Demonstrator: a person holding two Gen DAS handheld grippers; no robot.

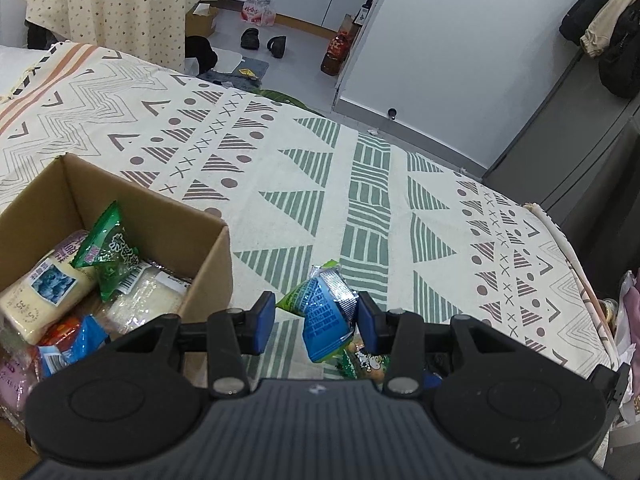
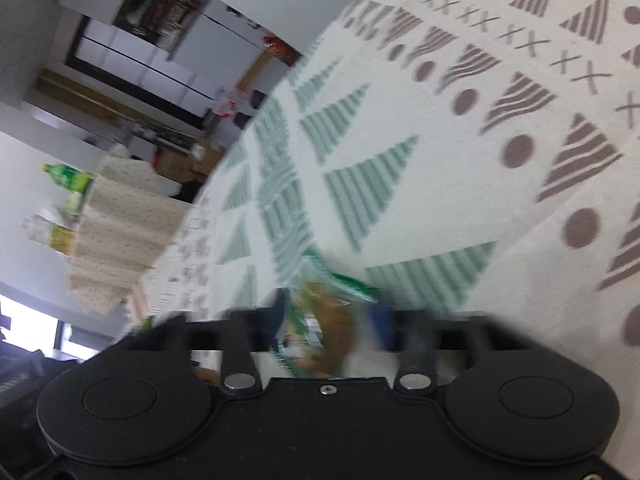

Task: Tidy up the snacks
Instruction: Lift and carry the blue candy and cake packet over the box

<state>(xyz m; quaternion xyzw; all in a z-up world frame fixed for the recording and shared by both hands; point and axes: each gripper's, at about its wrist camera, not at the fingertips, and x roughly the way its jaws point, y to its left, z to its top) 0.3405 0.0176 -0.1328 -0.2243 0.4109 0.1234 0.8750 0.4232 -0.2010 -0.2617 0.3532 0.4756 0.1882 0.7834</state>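
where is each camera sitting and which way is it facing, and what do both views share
Left wrist: on the left gripper, looking forward and down over the patterned cloth, the cardboard box of snacks and a blue packet between its open fingers.
Right wrist: on the right gripper, rolled sideways and blurred, low over the cloth, a green snack bag between its fingers.
Shared: the cloth; each shows only its own gripper.

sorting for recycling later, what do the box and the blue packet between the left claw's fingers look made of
The box looks like plain brown corrugated cardboard, matte, with raw cut top edges. The blue packet looks like thin plastic film with a foil lining: its surface is glossy and crinkled, and a silvery inner side shows at the folded top. The foil may be only metallised plastic.
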